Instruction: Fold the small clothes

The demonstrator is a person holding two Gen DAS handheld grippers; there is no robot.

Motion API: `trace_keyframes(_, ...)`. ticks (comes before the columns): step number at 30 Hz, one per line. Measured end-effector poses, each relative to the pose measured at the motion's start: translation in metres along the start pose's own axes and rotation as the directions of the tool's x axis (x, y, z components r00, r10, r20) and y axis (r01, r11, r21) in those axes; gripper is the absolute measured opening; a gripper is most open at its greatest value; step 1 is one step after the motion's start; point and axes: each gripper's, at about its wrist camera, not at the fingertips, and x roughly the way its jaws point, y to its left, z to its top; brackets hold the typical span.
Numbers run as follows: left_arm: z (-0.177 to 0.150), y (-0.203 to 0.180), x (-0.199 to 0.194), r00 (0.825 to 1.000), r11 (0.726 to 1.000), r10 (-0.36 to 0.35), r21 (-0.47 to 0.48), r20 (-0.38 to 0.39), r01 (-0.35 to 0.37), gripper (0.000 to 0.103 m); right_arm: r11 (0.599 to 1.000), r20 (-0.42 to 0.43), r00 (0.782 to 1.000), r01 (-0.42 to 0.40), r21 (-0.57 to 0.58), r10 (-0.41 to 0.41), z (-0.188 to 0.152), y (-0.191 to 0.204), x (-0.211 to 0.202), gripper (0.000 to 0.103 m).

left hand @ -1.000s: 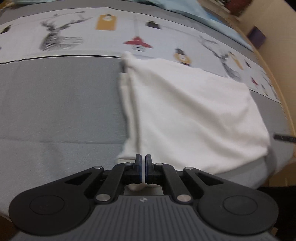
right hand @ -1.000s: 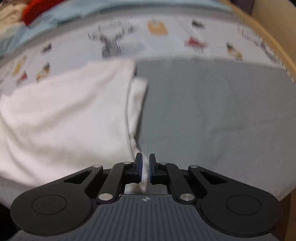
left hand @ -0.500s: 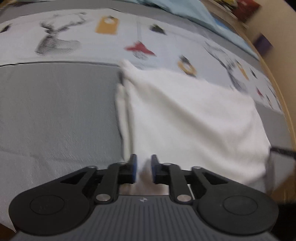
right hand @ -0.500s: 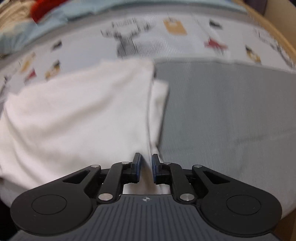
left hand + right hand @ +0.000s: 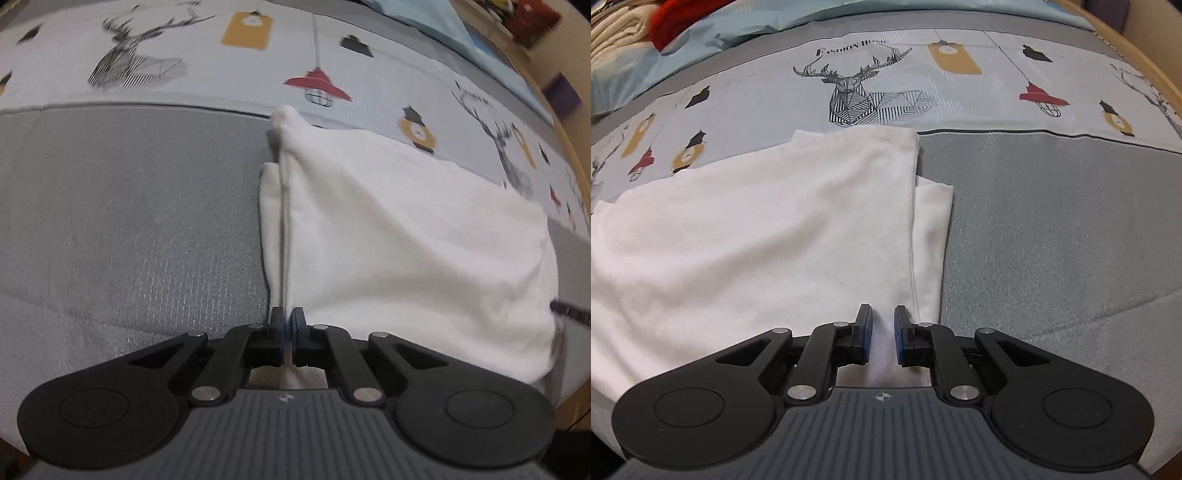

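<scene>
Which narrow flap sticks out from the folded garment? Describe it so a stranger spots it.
Start at the grey bedspread, below its printed deer band. On it lies the white garment. Along its right edge a narrow white strip pokes out from under the top layer, lower and thinner than the main panel.

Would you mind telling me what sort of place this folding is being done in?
Most likely a bedroom: the white garment lies on a bed whose bedspread is printed with deer and lamps, a wooden bed frame curves along the edge, and bedding is piled at the far end.
</scene>
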Motion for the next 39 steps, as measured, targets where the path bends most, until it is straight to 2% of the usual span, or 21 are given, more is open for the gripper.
trace_keyframes(2,0.003,-0.003,-0.004,0.999,1.0,0.015,-0.011,0.036,-0.014,0.006,1.0,0.022,1.0,-0.002,0.026,0.001,0.003,0.0,-0.004,0.013)
trace_keyframes(3,0.005,-0.007,-0.01,0.996,1.0,0.026,-0.001,0.082,-0.026,0.006,0.999,0.036,0.999,-0.008,0.034,0.006,0.004,0.0,-0.005,0.013)
trace_keyframes(6,0.011,-0.016,-0.017,0.989,1.0,-0.018,0.019,0.144,0.016,0.006,1.0,0.006,1.0,0.012,0.012,-0.012,0.005,0.0,0.005,0.013)
trace_keyframes(8,0.011,-0.023,-0.01,0.993,0.998,-0.043,0.047,0.113,0.038,0.006,1.0,0.003,1.0,0.019,0.003,-0.019,0.005,0.002,0.007,0.013)
trace_keyframes(10,0.008,-0.03,0.01,0.999,0.994,0.033,0.105,0.019,-0.035,0.008,1.0,0.015,1.0,0.018,0.018,-0.018,0.007,0.002,0.003,0.013)
trace_keyframes(11,0.005,-0.031,0.017,0.997,0.988,0.081,0.131,-0.01,-0.079,0.01,1.0,0.025,1.0,0.011,0.029,-0.012,0.008,0.001,0.001,0.013)
trace_keyframes(13,0.008,-0.033,0.011,0.997,0.989,0.072,0.124,0.022,-0.074,0.01,0.999,0.033,0.999,0.009,0.035,-0.01,0.009,0.0,0.0,0.013)
trace_keyframes(15,0.009,-0.033,0.002,0.997,0.994,0.033,0.103,0.063,-0.039,0.01,0.999,0.009,1.0,0.014,0.034,-0.014,0.007,-0.002,0.004,0.013)
trace_keyframes(17,0.009,-0.035,0.001,0.998,0.994,0.008,0.109,0.063,-0.015,0.011,0.998,0.007,1.0,0.004,0.058,-0.004,0.006,-0.004,0.003,0.013)
trace_keyframes(20,0.0,-0.037,0.019,0.995,0.98,0.097,0.178,-0.023,-0.091,0.013,0.996,0.008,1.0,-0.008,0.087,0.007,0.004,-0.009,-0.001,0.013)
trace_keyframes(24,-0.002,-0.042,0.007,0.996,0.977,0.086,0.192,0.034,-0.091,0.014,0.998,0.011,1.0,0.014,0.062,-0.015,-0.002,-0.005,-0.014,0.013)
trace_keyframes(26,-0.005,-0.043,-0.013,0.993,0.978,0.062,0.19,0.104,-0.081,0.016,0.999,0.066,0.997,0.049,0.018,-0.05,-0.006,0.003,-0.033,0.015)
trace_keyframes(28,-0.011,-0.042,-0.04,0.982,0.977,0.047,0.195,0.181,-0.083,0.023,0.999,0.133,0.991,0.037,-0.003,-0.036,-0.013,0.012,-0.056,0.015)
trace_keyframes(30,-0.02,-0.043,-0.072,0.959,0.974,0.039,0.202,0.279,-0.098,0.037,1.0,0.185,0.983,0.0,-0.023,0.004,-0.023,0.025,-0.077,0.015)
trace_keyframes(34,-0.048,-0.037,-0.121,0.907,0.975,-0.024,0.212,0.421,-0.073,0.039,0.994,0.288,0.955,-0.052,-0.094,0.077,-0.044,0.061,-0.112,0.015)
trace_keyframes(36,-0.059,-0.028,-0.136,0.877,0.985,-0.03,0.162,0.48,-0.055,0.042,0.989,0.314,0.941,-0.088,-0.123,0.123,-0.053,0.083,-0.124,0.017)
trace_keyframes(39,-0.071,-0.014,-0.152,0.851,0.998,-0.023,0.062,0.524,-0.011,0.042,0.976,0.312,0.931,-0.145,-0.164,0.19,-0.066,0.116,-0.129,0.017)
